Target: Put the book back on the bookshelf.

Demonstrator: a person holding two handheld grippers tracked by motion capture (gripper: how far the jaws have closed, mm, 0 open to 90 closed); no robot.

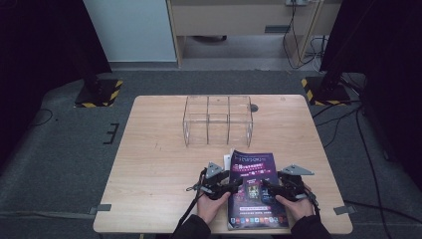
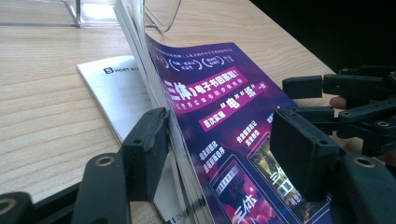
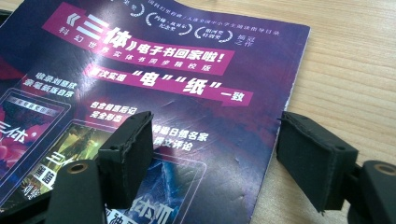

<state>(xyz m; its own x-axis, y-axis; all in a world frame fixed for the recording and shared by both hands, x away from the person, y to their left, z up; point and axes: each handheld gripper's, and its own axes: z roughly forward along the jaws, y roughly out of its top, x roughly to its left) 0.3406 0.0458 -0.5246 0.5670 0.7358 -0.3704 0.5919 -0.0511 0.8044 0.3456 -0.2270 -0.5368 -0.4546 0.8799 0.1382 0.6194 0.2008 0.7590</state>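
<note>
- the purple magazine [image 1: 256, 191] is lying at the near edge of the wooden table [image 1: 159, 164], in front of the clear acrylic organizer [image 1: 218, 121].
- the left gripper [image 1: 238, 185] is straddling the magazine's lifted left edge; one pad is touching it, the other standing clear above the cover, so it is released.
- the right gripper [image 1: 266, 187] is straddling the right edge, pads spread and not pressing.
- a white booklet [image 2: 119, 93] is lying under the magazine.

free: bare bench [image 1: 159, 164] left of the magazine [image 1: 256, 186] | blocked: clear divided box [image 1: 218, 121] just beyond the magazine's far edge | near: white booklet [image 2: 119, 93] flat under the magazine's lifted left edge
</note>
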